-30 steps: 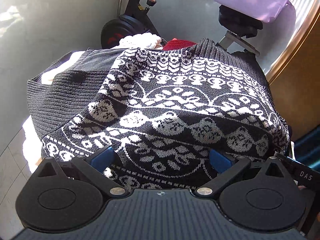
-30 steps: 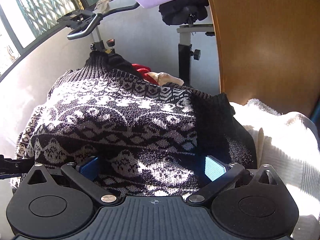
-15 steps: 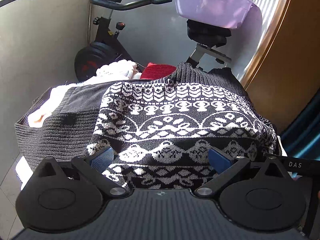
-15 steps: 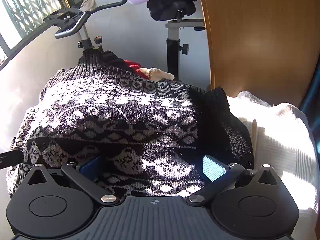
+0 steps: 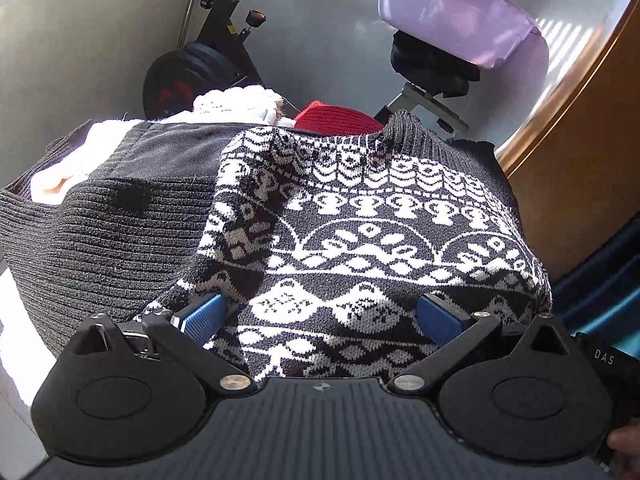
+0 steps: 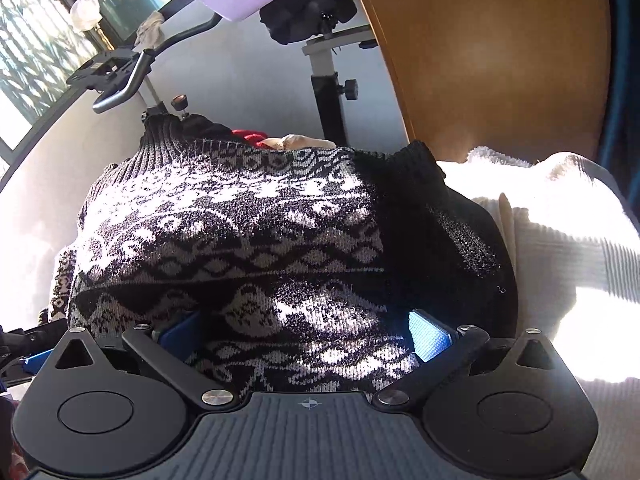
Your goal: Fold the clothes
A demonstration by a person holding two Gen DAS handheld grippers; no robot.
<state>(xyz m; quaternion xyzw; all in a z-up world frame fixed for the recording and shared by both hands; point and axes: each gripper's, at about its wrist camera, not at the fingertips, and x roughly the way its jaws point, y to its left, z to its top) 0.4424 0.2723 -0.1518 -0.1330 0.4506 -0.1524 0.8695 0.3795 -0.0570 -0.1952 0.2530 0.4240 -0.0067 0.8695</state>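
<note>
A black-and-white patterned knit sweater [image 5: 380, 240] lies folded on a pile of clothes, with its plain ribbed grey part [image 5: 104, 236] to the left. It also shows in the right wrist view [image 6: 248, 232]. My left gripper [image 5: 320, 316] is open, its blue pads wide apart, with the sweater's near edge lying between them. My right gripper [image 6: 304, 332] is open in the same way at the sweater's near edge. Neither pair of pads presses the knit.
A white knit garment [image 6: 560, 232] lies right of the sweater; white [image 5: 236, 104] and red [image 5: 336, 118] clothes lie behind it. An exercise bike [image 5: 200, 76] with a lilac basin [image 5: 460, 28] on its seat stands behind. A wooden panel [image 6: 488, 52] rises at right.
The left wrist view has shifted, now closer over the sweater. A fold of patterned knit now lies over the ribbed part near my left pad. Both grippers stay open.
</note>
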